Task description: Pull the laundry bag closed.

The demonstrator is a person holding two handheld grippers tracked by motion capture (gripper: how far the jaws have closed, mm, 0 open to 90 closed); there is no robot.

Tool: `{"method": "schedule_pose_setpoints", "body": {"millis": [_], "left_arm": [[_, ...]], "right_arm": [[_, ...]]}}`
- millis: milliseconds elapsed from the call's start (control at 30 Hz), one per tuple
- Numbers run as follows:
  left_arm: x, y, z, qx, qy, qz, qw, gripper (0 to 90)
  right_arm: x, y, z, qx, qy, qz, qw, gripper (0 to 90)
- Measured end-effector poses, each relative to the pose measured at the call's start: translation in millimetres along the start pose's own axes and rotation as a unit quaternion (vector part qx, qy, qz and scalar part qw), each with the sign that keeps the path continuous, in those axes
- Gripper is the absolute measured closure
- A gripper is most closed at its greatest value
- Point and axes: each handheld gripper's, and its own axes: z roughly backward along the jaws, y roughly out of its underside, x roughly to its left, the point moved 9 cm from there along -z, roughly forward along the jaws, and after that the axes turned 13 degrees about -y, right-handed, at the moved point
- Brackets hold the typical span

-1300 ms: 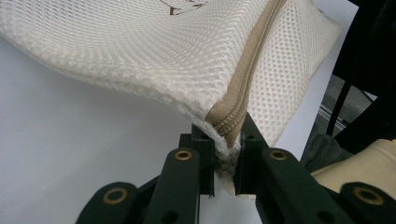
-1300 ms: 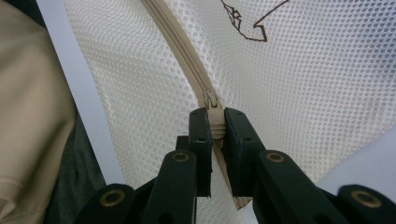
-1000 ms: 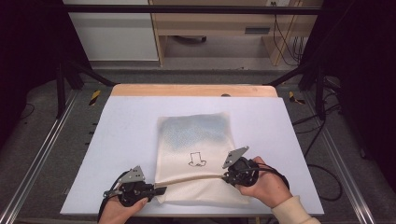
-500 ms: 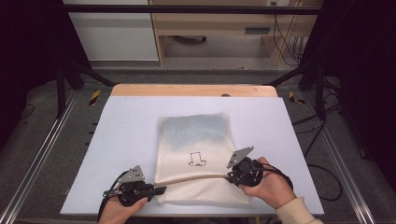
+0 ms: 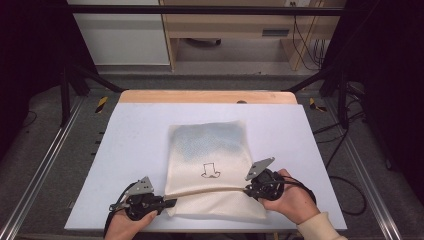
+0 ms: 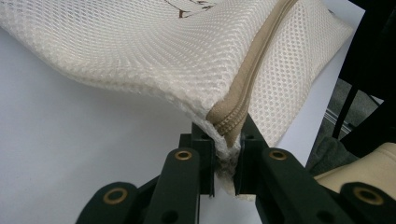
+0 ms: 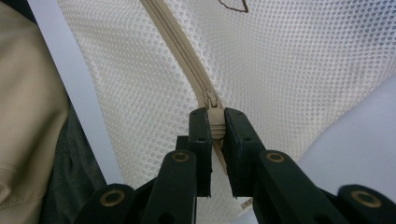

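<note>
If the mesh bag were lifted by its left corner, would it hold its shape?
Probably not: the mesh bag already sags and curves from the left gripper. It looks light, thin netting. The zipper bends too, so likely floppy throughout.

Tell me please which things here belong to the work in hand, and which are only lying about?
In the work:
- mesh laundry bag
- its zipper
- zipper pull
- left gripper, right gripper, both clamped on it

Only lying about:
- white table
- yellow-black tools on the floor

My jaws: clamped on the corner of the mesh bag [image 6: 154, 56], at its zipper [image 6: 243, 79] end.
Bag: lifted off the white table [image 6: 70, 154].
Zipper: tan, closed.
</note>
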Motion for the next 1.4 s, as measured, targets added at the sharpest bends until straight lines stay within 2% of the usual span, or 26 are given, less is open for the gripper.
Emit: {"method": "schedule_pose_setpoints", "body": {"millis": [633,1400], "left_arm": [[6.3,-1.2,3.1,-0.004,-0.010,0.003,0.9999,81.4],[10.0,-1.2,4.2,0.000,-0.022,-0.003,0.9997,81.4]], "right_arm": [[-4.3,7.6,4.0,-0.005,0.002,-0.010,0.9999,81.9],[-10.5,33.0,2.6,-0.008,0.003,-0.034,0.9994,81.9]]}}
